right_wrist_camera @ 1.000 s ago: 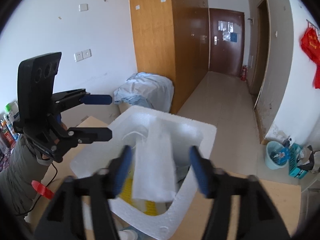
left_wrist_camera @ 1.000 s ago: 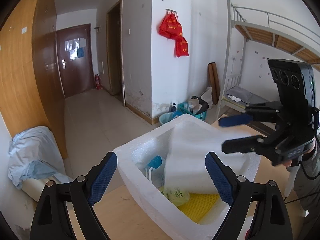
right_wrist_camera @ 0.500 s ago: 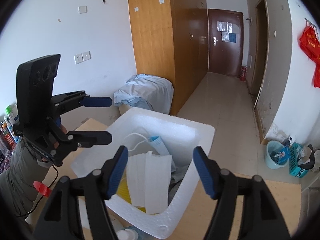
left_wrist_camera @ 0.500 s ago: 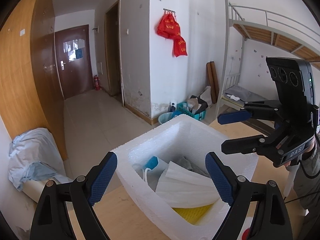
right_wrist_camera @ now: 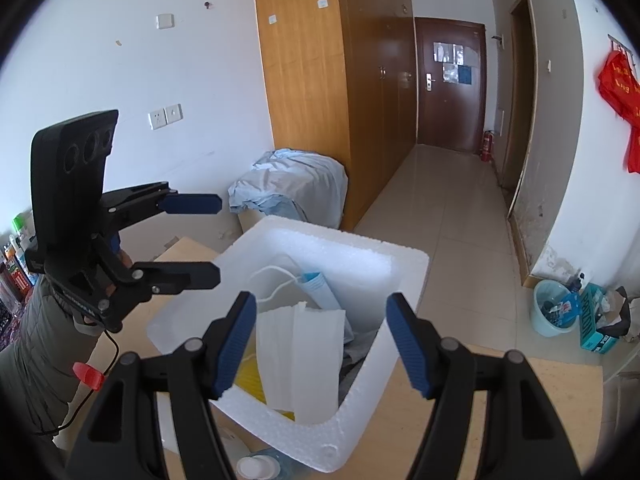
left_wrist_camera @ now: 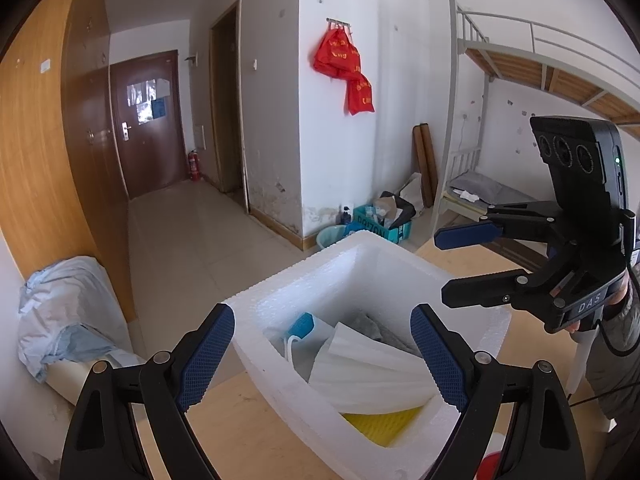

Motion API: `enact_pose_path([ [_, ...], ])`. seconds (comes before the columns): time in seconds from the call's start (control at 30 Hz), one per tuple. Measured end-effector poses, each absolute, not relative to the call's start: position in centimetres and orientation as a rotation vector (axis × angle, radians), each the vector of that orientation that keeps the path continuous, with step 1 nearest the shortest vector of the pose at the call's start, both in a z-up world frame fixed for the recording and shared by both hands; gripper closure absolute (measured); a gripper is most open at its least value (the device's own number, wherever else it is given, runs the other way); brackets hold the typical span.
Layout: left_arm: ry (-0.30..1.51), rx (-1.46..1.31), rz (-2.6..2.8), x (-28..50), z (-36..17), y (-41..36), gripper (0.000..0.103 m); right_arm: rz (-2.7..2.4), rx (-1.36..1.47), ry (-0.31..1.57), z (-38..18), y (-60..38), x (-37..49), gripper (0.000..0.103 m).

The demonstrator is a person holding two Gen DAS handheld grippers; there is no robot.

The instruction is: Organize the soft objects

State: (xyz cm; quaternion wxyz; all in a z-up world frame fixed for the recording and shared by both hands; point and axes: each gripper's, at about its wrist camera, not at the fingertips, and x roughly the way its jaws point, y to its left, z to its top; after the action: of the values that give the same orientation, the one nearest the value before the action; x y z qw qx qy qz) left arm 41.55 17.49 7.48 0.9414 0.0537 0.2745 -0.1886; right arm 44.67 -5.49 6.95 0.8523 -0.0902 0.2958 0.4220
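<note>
I am holding left gripper (left_wrist_camera: pixel 320 356) over near rim of white foam box (left_wrist_camera: pixel 280 376), jaws spread wide, gripping nothing. Right gripper (right_wrist_camera: pixel 320 340) hovering above box too, fingers apart, empty. White pleated sheet (right_wrist_camera: pixel 300 356) lying inside box, folded, leaning against wall, slightly curled. Beneath it, yellow textured pad (left_wrist_camera: pixel 384 420) showing; blue-white mask with ear loops (right_wrist_camera: pixel 316 284) sitting toward far side. Box standing on wooden table (left_wrist_camera: pixel 240 440).

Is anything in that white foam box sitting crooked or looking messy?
Yes. The white folded sheet leans slanted against the foam box wall instead of lying flat, atop a loose jumble: a blue face mask and a yellow mat.
</note>
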Motion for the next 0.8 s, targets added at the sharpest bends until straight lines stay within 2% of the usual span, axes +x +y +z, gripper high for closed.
enact_pose_path([
  [0.23,0.551,0.111,-0.359,40.7,8.0,17.7,0.013,0.869,-0.183,0.607,7.7,-6.3,43.8,0.031],
  [0.3,0.541,0.115,-0.340,40.0,8.4,17.8,0.013,0.855,-0.176,0.592,8.2,-6.8,43.4,0.025],
  [0.37,0.540,0.115,-0.312,39.4,8.7,18.0,0.013,0.826,-0.160,0.571,8.6,-7.6,43.1,0.015],
  [0.43,0.536,0.118,-0.264,38.7,8.9,18.2,0.013,0.781,-0.132,0.549,9.2,-8.6,42.8,0.013],
  [0.63,0.513,0.061,-0.097,35.6,9.5,19.2,0.013,0.604,-0.050,0.479,10.3,-12.3,41.4,0.010],
  [0.8,0.480,0.040,0.025,31.9,10.5,18.8,0.013,0.546,0.005,0.496,10.7,-14.3,40.1,0.010],
])
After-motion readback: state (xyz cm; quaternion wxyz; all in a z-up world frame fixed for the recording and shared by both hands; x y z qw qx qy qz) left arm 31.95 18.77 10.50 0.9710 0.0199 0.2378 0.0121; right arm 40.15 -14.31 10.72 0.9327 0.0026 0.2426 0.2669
